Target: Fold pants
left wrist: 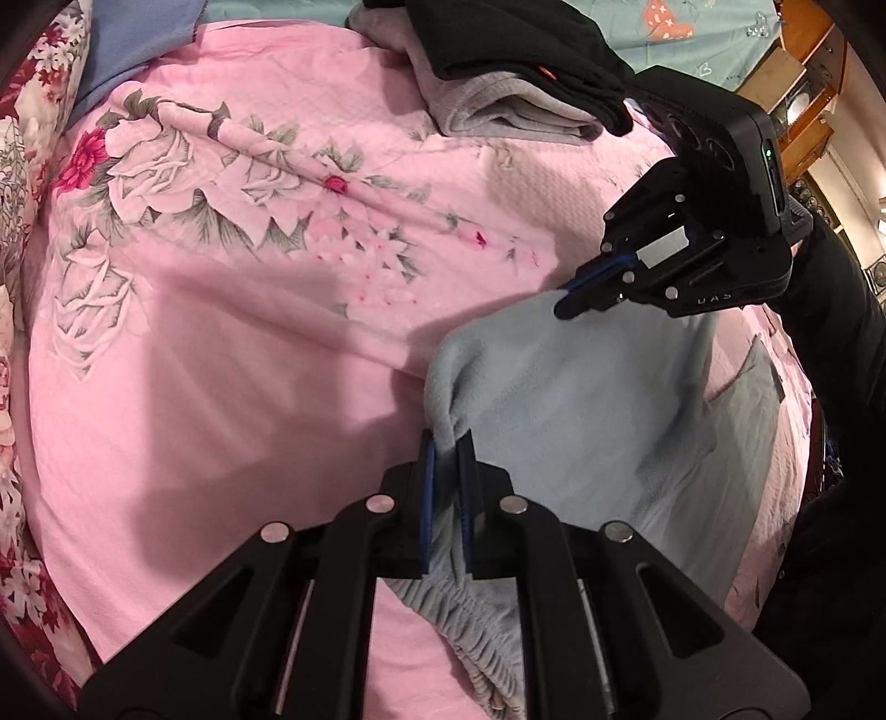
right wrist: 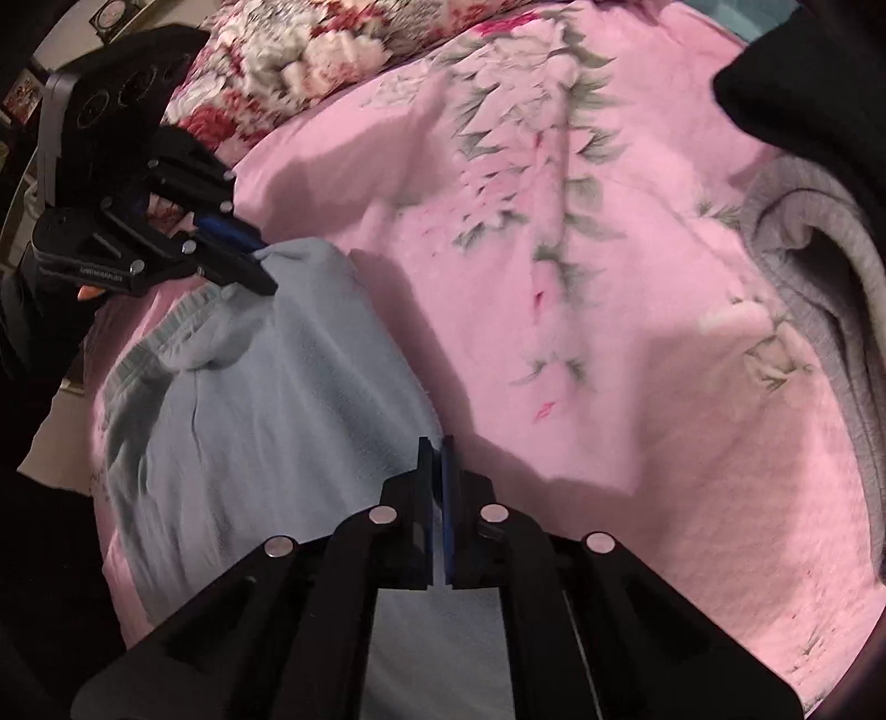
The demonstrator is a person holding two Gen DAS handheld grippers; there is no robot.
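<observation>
So the light blue fleece pants (left wrist: 581,399) are lying on the pink floral bedspread (left wrist: 221,343), pulled up at two corners. The left gripper (left wrist: 447,443) is clamped onto a bunched bit of fabric right next to the elastic waistband (left wrist: 470,626), and the right gripper (right wrist: 436,448) is pinching the far edge of the same fold. Further back on the bed there's a folded grey garment (left wrist: 515,111) with a black one (left wrist: 498,39) stacked on top.
</observation>
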